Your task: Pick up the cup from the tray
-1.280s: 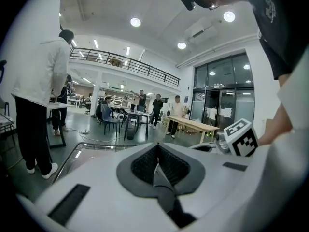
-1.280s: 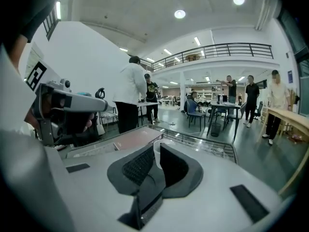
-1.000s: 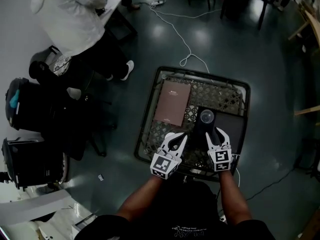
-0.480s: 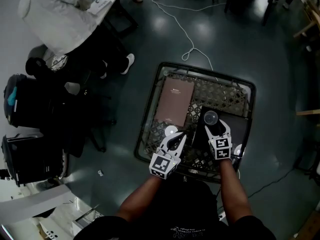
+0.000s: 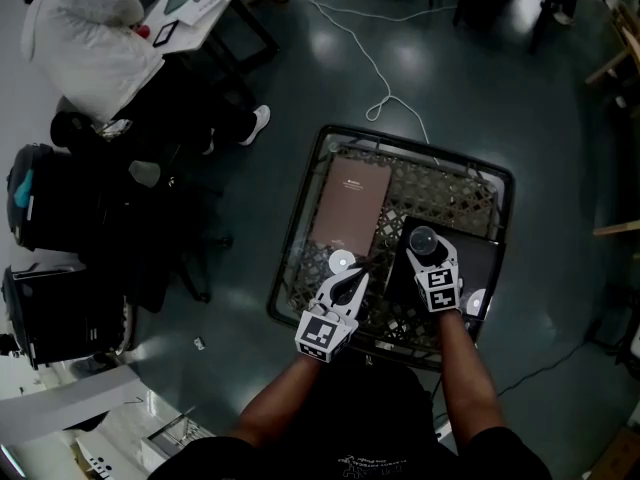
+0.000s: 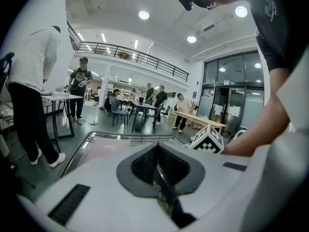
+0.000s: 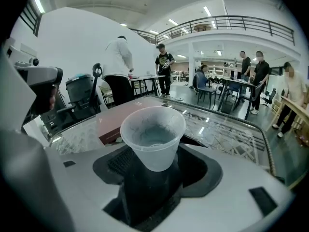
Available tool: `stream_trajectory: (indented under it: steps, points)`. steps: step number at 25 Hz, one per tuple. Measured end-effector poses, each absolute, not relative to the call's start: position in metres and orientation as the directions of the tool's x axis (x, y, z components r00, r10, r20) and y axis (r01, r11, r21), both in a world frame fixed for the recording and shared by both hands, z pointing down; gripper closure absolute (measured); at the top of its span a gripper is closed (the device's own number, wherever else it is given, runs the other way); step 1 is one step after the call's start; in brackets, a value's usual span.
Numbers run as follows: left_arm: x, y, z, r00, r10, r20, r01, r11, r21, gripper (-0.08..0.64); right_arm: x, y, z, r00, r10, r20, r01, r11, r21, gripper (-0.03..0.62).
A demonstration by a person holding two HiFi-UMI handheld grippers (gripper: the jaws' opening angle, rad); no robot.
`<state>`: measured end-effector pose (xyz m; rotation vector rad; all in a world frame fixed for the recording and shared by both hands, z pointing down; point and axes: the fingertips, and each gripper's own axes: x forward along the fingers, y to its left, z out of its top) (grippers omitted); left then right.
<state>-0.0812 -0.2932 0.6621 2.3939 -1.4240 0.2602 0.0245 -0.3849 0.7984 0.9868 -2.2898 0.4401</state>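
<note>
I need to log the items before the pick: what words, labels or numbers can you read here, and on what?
Nothing here can be read as words.
Flat brown box: a short line of print near its far end, too small to read.
Person's black shirt: pale print, blurred.
Marker cubes: square patterns only, no words.
Notices on the glass doors: too small.
Clear plastic cup: no print seen.

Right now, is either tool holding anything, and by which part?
Nothing held. Right tool: jaws have just been opening, cup free between them. Left tool shut, empty.
</note>
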Motion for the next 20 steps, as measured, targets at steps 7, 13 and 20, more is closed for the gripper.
stream_trajectory:
  steps: [7,13,20]
  points:
    - [-0.087,-0.29,0.66,0.469,-0.818,0.332,-0.883,-0.426,0.198,0.551,0.022,-0.386,0.797,-0.546,-0.535,0.645,-0.735,0.675,-0.062,0.316]
    - [-0.082,-0.29,0.657,0.476,-0.818,0.323,-0.879,-0.437,0.19,0.551,0.029,-0.382,0.781,-0.554,-0.557,0.619,-0.742,0.668,-0.062,0.316]
    - [-0.067,-0.291,0.644,0.5,-0.816,0.291,-0.866,-0.469,0.174,0.551,0.038,-0.374,0.716,-0.577,-0.631,0.518,-0.751,0.66,-0.033,0.316]
